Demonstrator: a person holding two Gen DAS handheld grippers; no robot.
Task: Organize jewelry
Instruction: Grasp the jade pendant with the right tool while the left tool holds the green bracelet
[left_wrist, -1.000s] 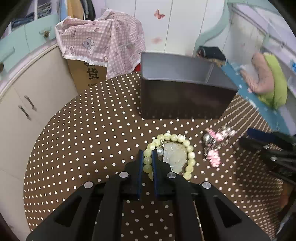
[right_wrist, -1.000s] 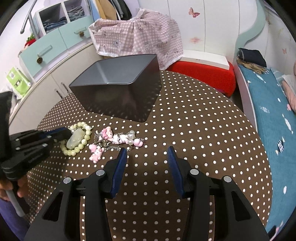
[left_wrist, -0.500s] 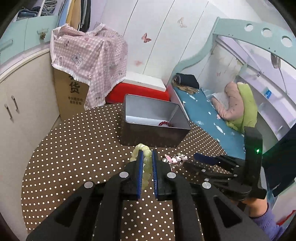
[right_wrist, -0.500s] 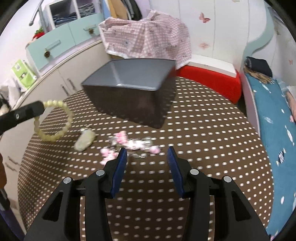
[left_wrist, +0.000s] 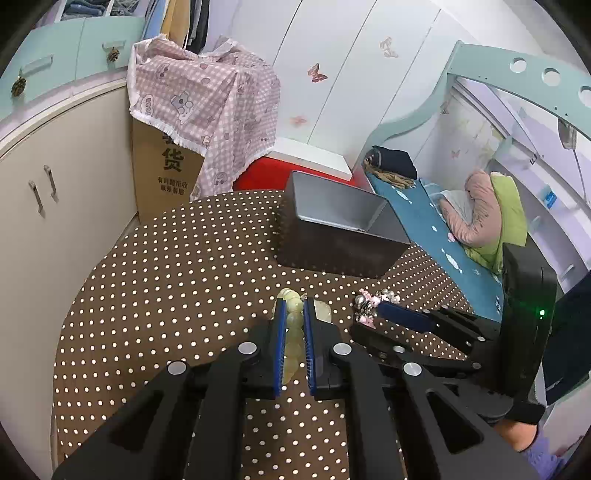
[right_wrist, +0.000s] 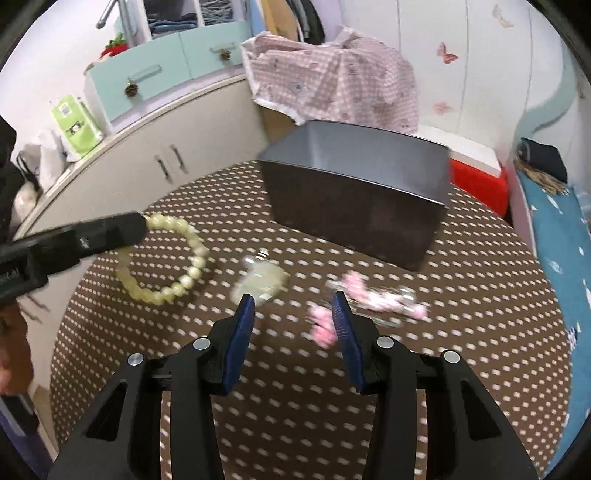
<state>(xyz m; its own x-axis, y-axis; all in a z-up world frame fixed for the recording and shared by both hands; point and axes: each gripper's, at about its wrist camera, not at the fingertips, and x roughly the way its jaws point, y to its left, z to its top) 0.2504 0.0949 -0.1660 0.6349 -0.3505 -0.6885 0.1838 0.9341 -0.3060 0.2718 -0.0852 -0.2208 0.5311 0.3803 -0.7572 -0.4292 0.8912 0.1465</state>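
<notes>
One bracelet, one pendant, one box

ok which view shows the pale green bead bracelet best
The right wrist view. There the pale green bead bracelet hangs as an almost full loop from the left claw, above the brown polka-dot tablecloth. In the left wrist view the claw's own fingers cover most of it; only a few beads show between them.
</notes>
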